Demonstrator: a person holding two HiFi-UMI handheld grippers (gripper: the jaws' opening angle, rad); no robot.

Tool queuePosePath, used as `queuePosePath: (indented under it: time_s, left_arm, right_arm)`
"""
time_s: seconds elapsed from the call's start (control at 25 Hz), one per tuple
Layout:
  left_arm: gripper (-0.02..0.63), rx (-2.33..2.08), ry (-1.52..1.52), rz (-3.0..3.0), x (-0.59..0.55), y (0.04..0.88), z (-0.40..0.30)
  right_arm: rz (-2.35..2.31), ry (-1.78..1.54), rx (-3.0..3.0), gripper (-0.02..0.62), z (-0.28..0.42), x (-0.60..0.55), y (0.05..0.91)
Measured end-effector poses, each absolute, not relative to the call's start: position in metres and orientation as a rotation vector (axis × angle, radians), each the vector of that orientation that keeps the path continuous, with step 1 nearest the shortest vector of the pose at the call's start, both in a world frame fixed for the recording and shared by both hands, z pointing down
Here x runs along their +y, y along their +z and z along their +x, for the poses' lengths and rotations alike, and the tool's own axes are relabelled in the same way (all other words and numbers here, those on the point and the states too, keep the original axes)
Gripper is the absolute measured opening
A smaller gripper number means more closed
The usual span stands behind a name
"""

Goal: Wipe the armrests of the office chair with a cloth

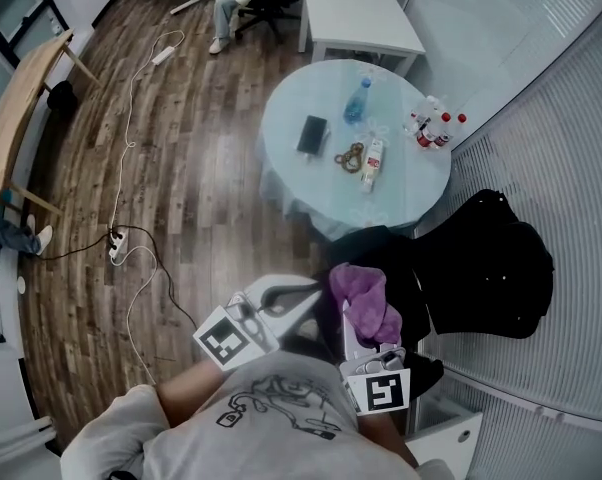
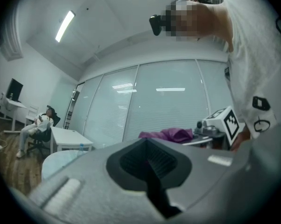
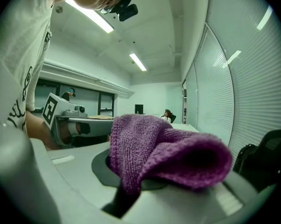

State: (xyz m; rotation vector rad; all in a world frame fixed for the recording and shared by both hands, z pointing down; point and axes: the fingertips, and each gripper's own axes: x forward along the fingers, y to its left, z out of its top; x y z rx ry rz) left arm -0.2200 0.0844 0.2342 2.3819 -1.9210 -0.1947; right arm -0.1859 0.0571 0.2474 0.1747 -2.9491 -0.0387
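While you are holding both tools close in front of your chest, the right tongs (image 3: 127,196) are pinching a purple cloth (image 3: 164,155). They are pressing together on a low fold of it, and the rest is bulging up and drooping over toward the right jaw. The purple cloth is showing a thick, nubbly pile and is bunching into a soft, hooded lump. The left tongs (image 2: 152,171) are pressed together on nothing, their ribbed pads meeting along a dark seam. In the head view they are pointing across toward the right tongs, with the tips just beside the bunched fabric. Below and beyond, the black office chair (image 1: 501,268) is standing just beside the round tabletop (image 1: 291,178). You cannot tell whether the fabric is touching the chair, and its armrests are blending into the black. On the tabletop a blue bottle (image 1: 357,101) is standing upright and a dark phone (image 1: 312,134) is lying flat. Several red-capped bottles (image 1: 433,128) are clustering near the far right rim.
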Motion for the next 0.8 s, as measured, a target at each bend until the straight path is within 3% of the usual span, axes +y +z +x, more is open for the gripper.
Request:
queuePosePath:
  time_s: [0.4,0.8]
  left_arm:
    - [0.002,-1.859,-0.095,2.375,0.029,0.311,-0.236]
    - [0.002,-1.816,0.009,2.332,-0.001,0.424,-0.262]
  right_arm:
    - [0.174,0.004,-2.864,0.029,-0.2,0.013,0.318]
    - [0.159,0.06,-2.743,0.029,-0.227,-0.031,0.445]
